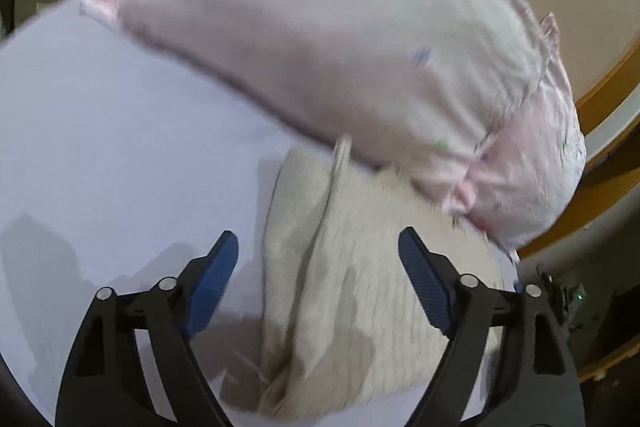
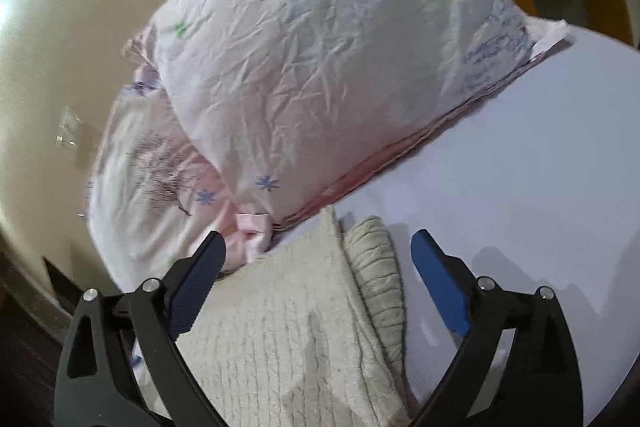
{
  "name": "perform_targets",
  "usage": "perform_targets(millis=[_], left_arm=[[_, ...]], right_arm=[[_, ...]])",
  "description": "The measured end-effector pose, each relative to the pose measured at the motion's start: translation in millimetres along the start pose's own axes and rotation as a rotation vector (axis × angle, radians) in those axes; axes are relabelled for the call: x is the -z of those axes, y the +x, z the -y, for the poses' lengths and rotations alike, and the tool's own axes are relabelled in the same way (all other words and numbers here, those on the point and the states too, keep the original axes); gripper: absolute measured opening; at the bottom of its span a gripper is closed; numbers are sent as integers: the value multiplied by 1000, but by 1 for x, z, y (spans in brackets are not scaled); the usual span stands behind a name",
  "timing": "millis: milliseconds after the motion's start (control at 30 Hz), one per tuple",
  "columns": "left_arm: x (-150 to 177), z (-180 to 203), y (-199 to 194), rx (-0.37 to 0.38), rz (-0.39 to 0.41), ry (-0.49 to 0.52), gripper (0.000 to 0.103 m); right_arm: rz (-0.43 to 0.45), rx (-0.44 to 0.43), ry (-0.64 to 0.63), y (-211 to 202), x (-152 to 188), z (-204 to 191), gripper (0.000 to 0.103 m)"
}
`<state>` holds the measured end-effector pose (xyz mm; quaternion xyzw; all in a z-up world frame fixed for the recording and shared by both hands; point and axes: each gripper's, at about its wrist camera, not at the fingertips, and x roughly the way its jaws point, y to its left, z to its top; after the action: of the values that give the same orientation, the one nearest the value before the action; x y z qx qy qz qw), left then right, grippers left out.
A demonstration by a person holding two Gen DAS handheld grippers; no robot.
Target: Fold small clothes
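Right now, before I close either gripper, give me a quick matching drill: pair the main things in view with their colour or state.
Things:
1. knit garment
2. pillow
3. bed sheet
4. left gripper

Descriptions:
A. plain pale lavender
B. cream, ribbed, partly folded
C. open, blue pads, holding nothing
D. pink with small flower prints

Pairs: 1-B, 2-D, 3-A, 4-C

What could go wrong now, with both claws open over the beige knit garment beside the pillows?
The knit garment lies against the floral pillow, so a fold toward it may snag or bunch there. Both the left claw and the right claw are open and hold nothing; a shallow pinch may catch only one layer.
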<state>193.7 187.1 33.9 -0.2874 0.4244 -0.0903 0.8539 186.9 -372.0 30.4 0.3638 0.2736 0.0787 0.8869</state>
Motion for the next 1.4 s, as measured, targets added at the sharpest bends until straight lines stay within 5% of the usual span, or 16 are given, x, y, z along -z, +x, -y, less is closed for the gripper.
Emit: perform_targets(millis=[133,233,333,433,567,700,767,867,1000,1067,1133,1167,1233,1400], left_arm=[[20,-18,20,53,-88,-63,61],[29,-12,23,67,-42,-58,55],[38,-10,34,115,-74,-141,21],[33,14,25,235,-47,-197,17],[25,110,14,428,-15,-67,17],[40,224,82,682,-179,-5,19],[60,261,146,771,-381,-103,23],[83,282,179,861,-508,-149,23],[69,262,138,785,-357,-24,31],[57,238,111,660,-256,21,65],[49,215,88,431,-139,116,69],[48,205,86,343,-127,142,70],[49,193,94,293,-173,124,70],[73,189,128,309,-288,118,70]], right_arm=[[-64,-32,26,14,3,4,94],[-78,-44,14,13,9,4,94],[-97,-89,52,13,9,10,94],[-99,-133,98,9,6,19,94],[-41,-161,121,-4,-2,23,94],[32,-120,96,-18,-10,25,94],[56,-77,85,-23,-14,31,94],[66,-43,142,-28,-19,52,94],[21,-113,226,-33,-27,69,95],[-68,-147,211,-28,-31,63,101],[-187,-141,149,-17,-33,52,101],[-257,-113,108,-8,-34,45,101],[-370,-48,74,11,-32,40,101],[-516,14,48,46,-21,37,100]])
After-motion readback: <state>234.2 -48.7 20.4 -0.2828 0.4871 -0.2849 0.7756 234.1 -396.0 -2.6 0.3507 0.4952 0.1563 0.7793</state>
